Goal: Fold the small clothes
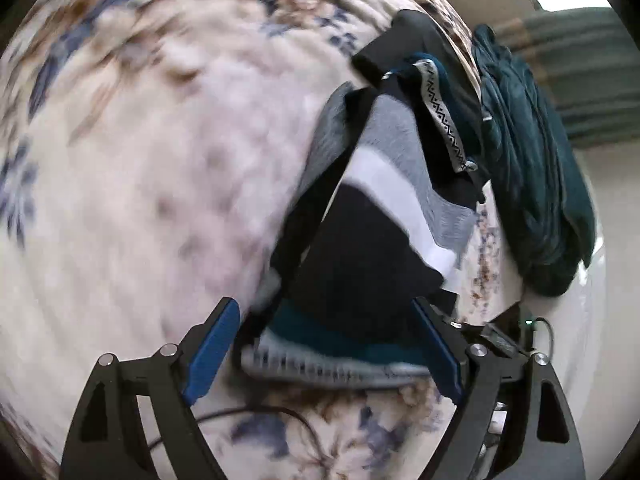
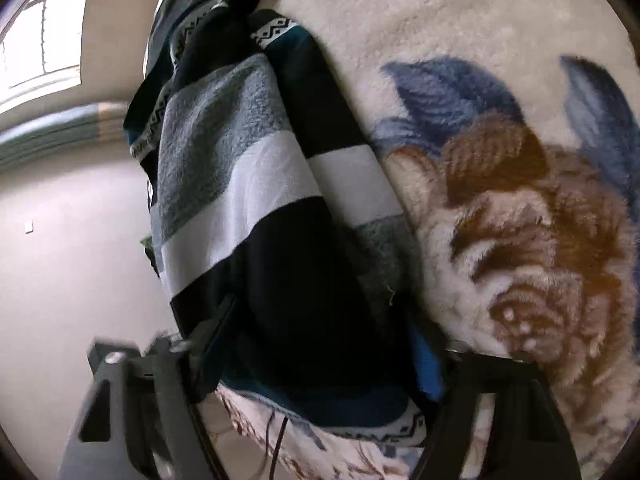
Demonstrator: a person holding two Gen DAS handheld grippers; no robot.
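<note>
A striped fleece garment [image 1: 380, 216] with black, white, grey and teal bands and a patterned hem lies on a floral blanket [image 1: 140, 160]. My left gripper [image 1: 328, 344] is open, its blue pads wide apart on either side of the garment's near hem. In the right wrist view the same garment [image 2: 256, 208] fills the middle. My right gripper [image 2: 316, 344] has the garment's black part between its fingers, but the fabric hides the pads and the gap.
A dark teal cloth [image 1: 532, 168] is heaped at the blanket's right edge. A thin black cable [image 1: 248, 412] lies on the blanket near my left gripper. A white wall [image 2: 72, 240] and a window [image 2: 44, 40] are beyond the bed.
</note>
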